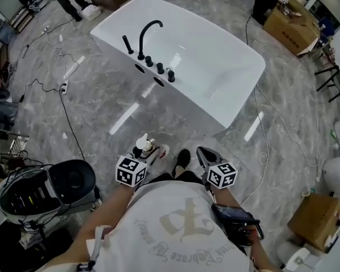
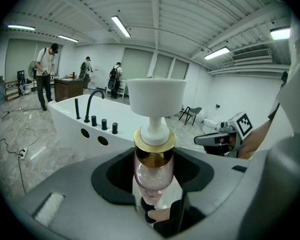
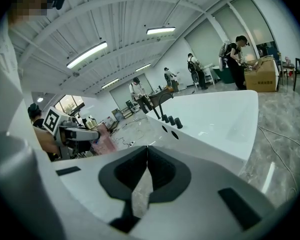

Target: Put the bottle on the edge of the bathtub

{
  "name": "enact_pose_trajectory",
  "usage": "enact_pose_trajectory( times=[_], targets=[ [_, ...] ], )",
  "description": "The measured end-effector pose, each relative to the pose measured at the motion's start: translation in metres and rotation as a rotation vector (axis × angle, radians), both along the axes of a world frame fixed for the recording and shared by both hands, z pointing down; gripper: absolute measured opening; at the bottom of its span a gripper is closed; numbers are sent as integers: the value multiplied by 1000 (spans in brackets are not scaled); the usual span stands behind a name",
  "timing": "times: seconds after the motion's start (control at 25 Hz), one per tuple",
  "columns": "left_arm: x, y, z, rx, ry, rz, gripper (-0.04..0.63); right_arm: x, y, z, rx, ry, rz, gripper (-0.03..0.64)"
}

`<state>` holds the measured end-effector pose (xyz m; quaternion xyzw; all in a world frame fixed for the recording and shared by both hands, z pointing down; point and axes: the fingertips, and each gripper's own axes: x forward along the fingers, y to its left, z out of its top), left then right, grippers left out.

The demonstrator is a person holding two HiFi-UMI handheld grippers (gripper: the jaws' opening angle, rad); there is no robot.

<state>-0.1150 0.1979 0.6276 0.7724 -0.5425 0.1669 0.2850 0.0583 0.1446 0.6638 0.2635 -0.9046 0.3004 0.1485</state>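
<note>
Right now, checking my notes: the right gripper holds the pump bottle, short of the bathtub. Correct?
No: the left gripper holds the pump bottle, short of the bathtub, as the left gripper view shows. The right gripper is shut and empty.

The right gripper (image 3: pixel 147 153) has its jaws closed together, with nothing between them. Beyond the tips stands the white bathtub (image 3: pixel 215 116). Its black faucet (image 3: pixel 155 103) and knobs (image 3: pixel 175 122) sit on the tub's left rim. The left gripper (image 3: pixel 90 134) is at the left. A cardboard box (image 3: pixel 260 79) stands past the tub's far end, with a person (image 3: pixel 235 59) beside it.
</note>
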Motion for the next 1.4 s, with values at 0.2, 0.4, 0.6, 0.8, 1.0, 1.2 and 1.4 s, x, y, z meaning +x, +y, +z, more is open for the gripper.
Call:
enact_pose_trajectory(
  times=[0.2,0.4,0.6,0.8,1.0,1.2,1.4],
  targets=[
    [-7,-23,0,-14,-2,-17,215,-11,-31,-1,2,-7,-17,6],
    [-16,-47,3,-32,64,-68,215,-17,-62,-2,5,-22,-24,6],
    [-17,-75,-4,-32,66,-86,215,-15,-92,-2,-5,-31,-25,6],
    [-18,-102,-7,-31,38,-89,215,-21,-122,1,-10,-48,-40,6],
    [-19,-130,-9,-31,24,-97,215,-19,-152,1,-9,-54,-46,6],
    [-34,-150,-16,-40,9,-89,215,-33,-168,-2,-21,-56,-46,6],
    [-32,-158,-17,-39,-3,-76,215,-29,-173,1,-27,-61,-37,6]
  ],
)
